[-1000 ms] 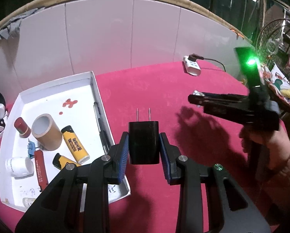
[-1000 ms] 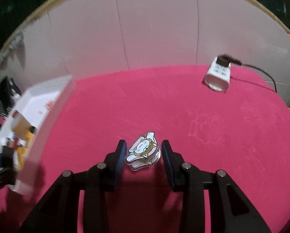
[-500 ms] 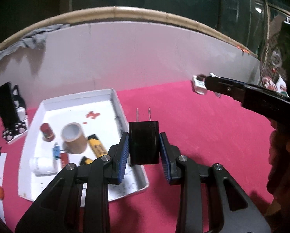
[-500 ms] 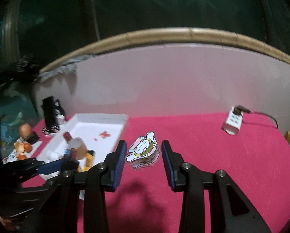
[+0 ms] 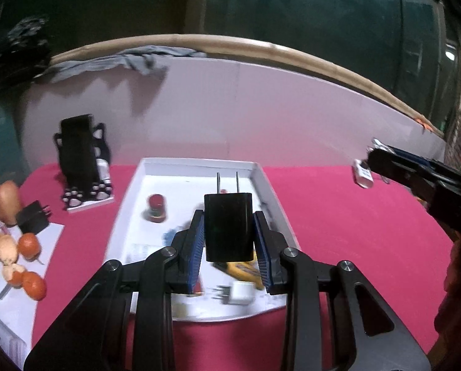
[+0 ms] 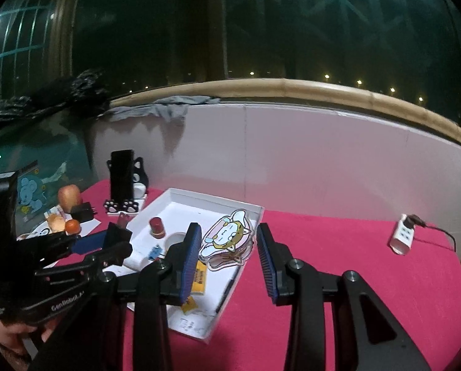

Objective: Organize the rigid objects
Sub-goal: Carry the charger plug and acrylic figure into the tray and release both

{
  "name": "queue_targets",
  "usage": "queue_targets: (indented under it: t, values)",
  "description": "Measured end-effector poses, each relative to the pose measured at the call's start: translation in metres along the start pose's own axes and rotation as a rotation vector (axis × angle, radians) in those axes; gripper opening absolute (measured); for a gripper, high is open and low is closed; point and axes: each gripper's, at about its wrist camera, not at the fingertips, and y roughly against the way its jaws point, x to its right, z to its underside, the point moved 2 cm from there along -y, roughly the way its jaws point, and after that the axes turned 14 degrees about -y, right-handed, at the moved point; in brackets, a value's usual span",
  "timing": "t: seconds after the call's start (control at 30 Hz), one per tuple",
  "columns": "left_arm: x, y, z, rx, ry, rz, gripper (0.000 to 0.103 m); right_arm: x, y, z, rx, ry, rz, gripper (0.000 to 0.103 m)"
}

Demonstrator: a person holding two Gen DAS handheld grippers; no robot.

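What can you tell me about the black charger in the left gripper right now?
The black charger is a small glossy plastic block with rounded edges and two flat metal prongs pointing up and away from the camera. It sits upright, clamped at its sides between the left gripper's blue ribbed pads, lifted above the white tray. Nothing else touches it. No cable is attached.

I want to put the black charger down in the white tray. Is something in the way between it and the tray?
Nothing visible blocks it. The left gripper holds the black charger above the white tray. The tray already holds a yellow lighter and a white plug underneath.
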Motion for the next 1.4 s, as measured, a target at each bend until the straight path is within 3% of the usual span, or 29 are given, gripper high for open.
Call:
queue_targets:
  t: [0.63, 0.97, 1.4]
  values:
    - [-0.072, 0.002, -0.010, 0.026, 0.048, -0.135, 0.030, -0.058, -0.037, -0.011, -0.031, 0.069, -0.057, 0.037]
    - [-0.075, -0.054, -0.010, -0.072, 0.031, -0.140, 0.030, -0.054, -0.084, -0.004, -0.116, -0.014, -0.061, 0.037]
    - [-0.068, -0.098, -0.003, -0.149, 0.011, -0.139, 0.030, -0.030, -0.123, 0.009, -0.186, -0.086, -0.026, 0.037]
